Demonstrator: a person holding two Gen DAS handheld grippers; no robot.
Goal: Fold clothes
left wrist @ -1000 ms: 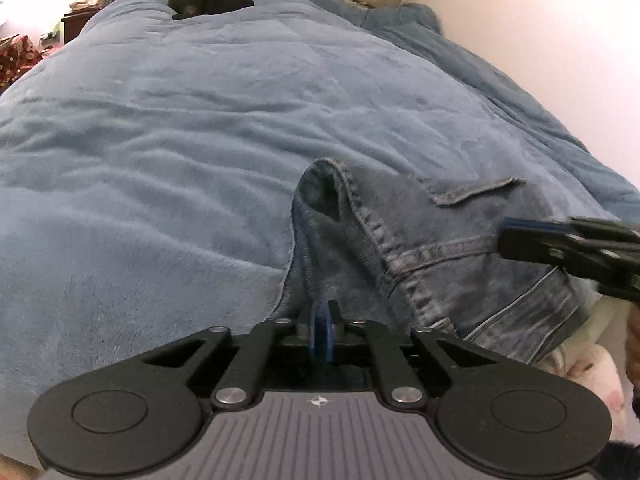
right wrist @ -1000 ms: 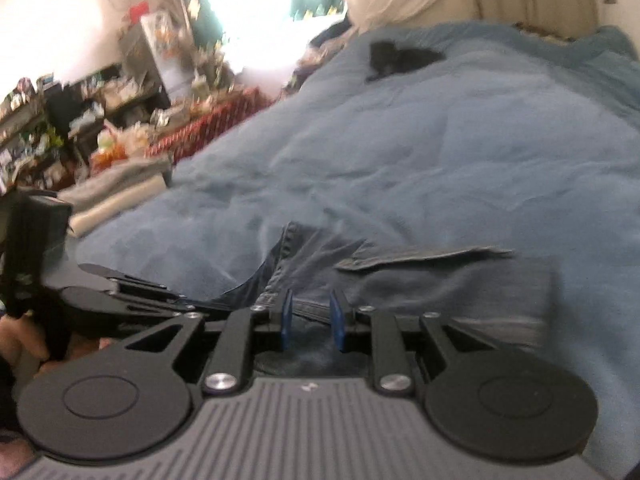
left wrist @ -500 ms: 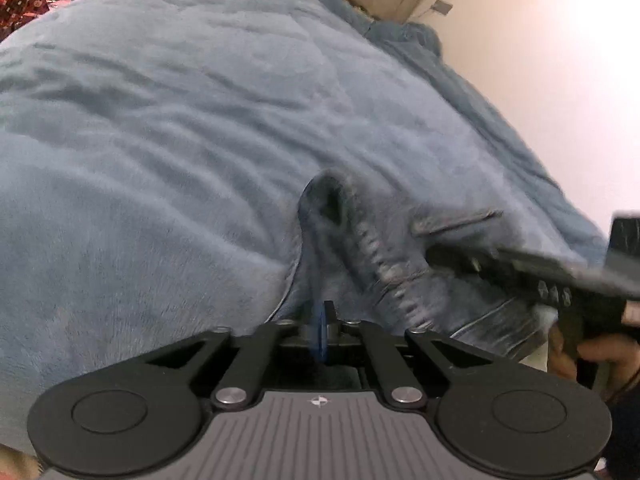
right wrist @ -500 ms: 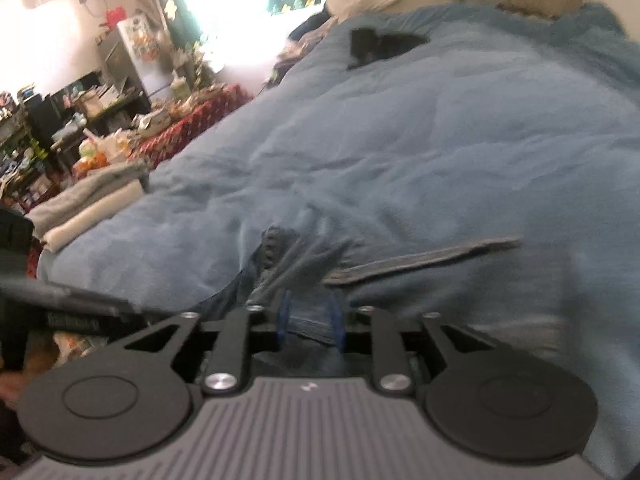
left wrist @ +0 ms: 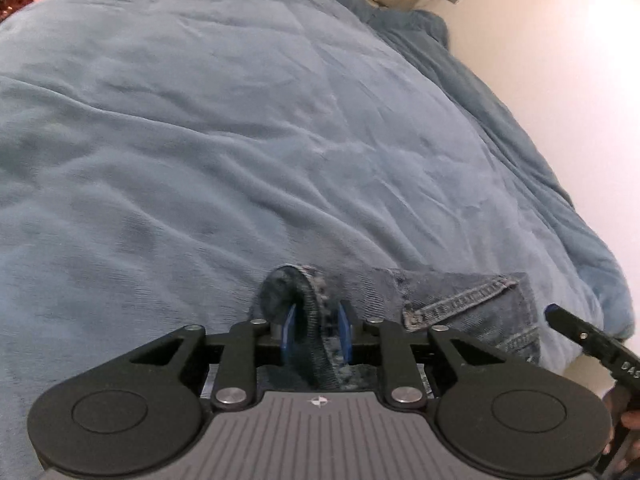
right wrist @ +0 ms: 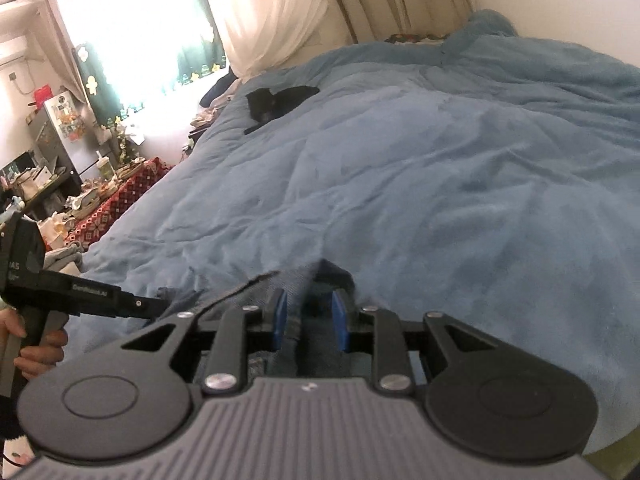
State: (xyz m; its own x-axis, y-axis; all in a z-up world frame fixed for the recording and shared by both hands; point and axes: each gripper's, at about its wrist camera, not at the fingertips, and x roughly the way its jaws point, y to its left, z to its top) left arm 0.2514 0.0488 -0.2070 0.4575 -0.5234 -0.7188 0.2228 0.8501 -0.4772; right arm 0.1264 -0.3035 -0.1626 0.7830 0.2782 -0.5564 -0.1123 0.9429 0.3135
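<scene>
A wide blue blanket (left wrist: 248, 128) covers the bed. Folded denim jeans (left wrist: 472, 304) lie at its near edge. The left gripper (left wrist: 316, 332) has just been opening; a denim fold sits loosely between its blue pads. The right gripper (right wrist: 308, 322) stands partly open around another fold. A small black garment (right wrist: 280, 102) lies near the far edge.

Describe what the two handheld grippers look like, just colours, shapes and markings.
Both the left gripper and the right gripper have a ribbed grey body, black linkage arms with silver pivot screws, two round black discs and blue-padded fingers. Seen side-on, each has a long black housing with white lettering.
</scene>
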